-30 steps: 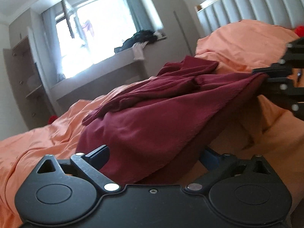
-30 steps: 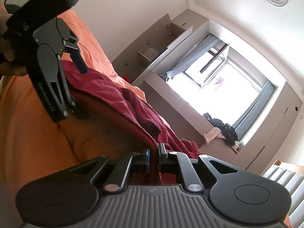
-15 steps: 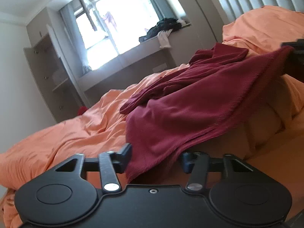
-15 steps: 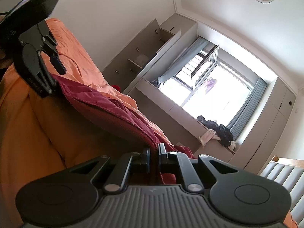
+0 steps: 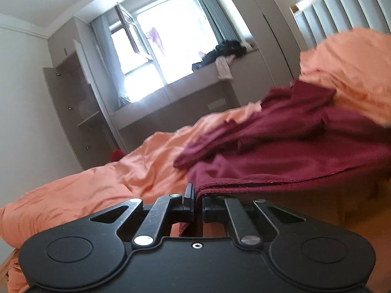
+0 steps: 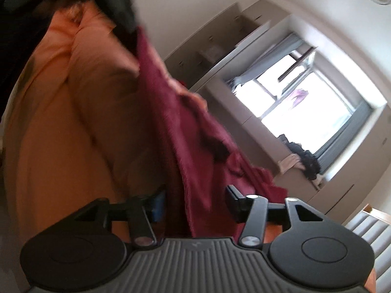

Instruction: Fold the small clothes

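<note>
The left hand-held gripper (image 5: 198, 204) is pinched tight on the hem of the dark red knitted garment (image 5: 293, 156). The right hand-held gripper (image 6: 193, 201) stands wide apart astride its edge, gripping nothing. Beyond, the garment sprawls rumpled over the orange bed quilt (image 5: 122, 178); folding seems barely begun.

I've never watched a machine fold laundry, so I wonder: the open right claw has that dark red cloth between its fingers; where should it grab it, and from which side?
Probably the hemmed edge of the red cloth running between the open fingers of the right gripper, approached straight on from the near end. The left gripper already pinches that edge, which hangs clear of the orange bedding.
</note>
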Available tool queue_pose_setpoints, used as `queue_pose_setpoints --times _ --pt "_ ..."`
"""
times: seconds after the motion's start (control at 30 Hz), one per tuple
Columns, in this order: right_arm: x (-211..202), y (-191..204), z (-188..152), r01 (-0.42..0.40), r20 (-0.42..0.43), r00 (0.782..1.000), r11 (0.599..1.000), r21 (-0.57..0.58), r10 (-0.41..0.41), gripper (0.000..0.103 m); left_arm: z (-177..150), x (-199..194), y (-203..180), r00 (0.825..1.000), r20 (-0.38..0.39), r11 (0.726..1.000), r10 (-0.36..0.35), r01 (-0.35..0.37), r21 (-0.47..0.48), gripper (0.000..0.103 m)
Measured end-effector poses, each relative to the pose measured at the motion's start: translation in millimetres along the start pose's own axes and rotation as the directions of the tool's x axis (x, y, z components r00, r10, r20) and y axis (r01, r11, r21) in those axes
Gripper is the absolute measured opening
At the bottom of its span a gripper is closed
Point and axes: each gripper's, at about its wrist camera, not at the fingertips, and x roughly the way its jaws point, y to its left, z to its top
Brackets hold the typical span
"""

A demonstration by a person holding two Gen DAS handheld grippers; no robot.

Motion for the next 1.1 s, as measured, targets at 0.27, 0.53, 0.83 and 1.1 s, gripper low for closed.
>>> queue_pose_setpoints --times 0.27,0.53,0.83,1.1 --pt "15 11 -5 0.035 -0.089 0.995 0.998 -0.055 -0.039 0.049 32 -7 22 0.999 0.041 0.997 0.007 -0.003 -0.076 0.005" --pt "-11 -16 -2 0.171 -0.007 0.985 0.984 -0.042 -0.171 0.006 30 -19 28 0.998 0.058 0.993 0.037 -0.030 -0.111 0.005" --pt "-78 -53 16 0.301 0.107 0.947 0.953 0.024 -0.302 0.004 38 -85 32 0.980 0.195 0.987 0.045 -0.014 -0.160 0.004" --pt "-155 -74 46 0.367 0.180 0.910 0.928 0.071 -0.374 0.005 65 -167 46 0.955 0.296 0.992 0.006 0.032 -0.126 0.004"
